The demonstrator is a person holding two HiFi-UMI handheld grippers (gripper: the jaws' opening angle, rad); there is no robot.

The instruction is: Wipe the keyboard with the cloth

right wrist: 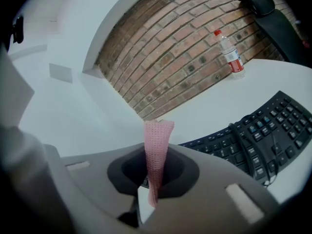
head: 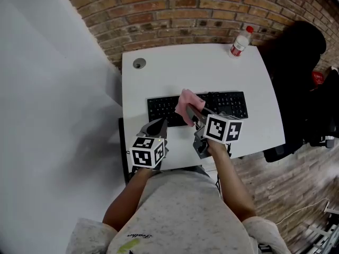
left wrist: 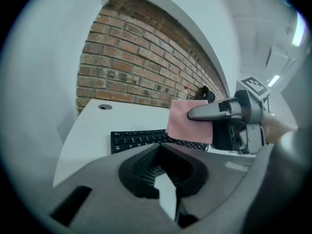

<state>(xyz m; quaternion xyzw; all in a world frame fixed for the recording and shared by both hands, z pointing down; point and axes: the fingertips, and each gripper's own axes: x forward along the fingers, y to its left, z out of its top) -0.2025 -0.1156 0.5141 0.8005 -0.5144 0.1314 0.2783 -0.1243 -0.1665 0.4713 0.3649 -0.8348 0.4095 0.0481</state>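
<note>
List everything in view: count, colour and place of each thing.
desk: one, white, against the wall
keyboard: one, black, on the desk's near half
cloth: one, pink, over the keyboard's middle, held by the right gripper
bottle: one, clear with a red cap, at the desk's far right corner
grommet: one, grey, at the desk's far left
brick wall: one, red-brown, behind the desk
chair: one, black, right of the desk
floor: wood, lower right
left gripper: one, grey, shut and empty, near the keyboard's left end
right gripper: one, grey, shut on the cloth
forearms: two, behind the grippers
</note>
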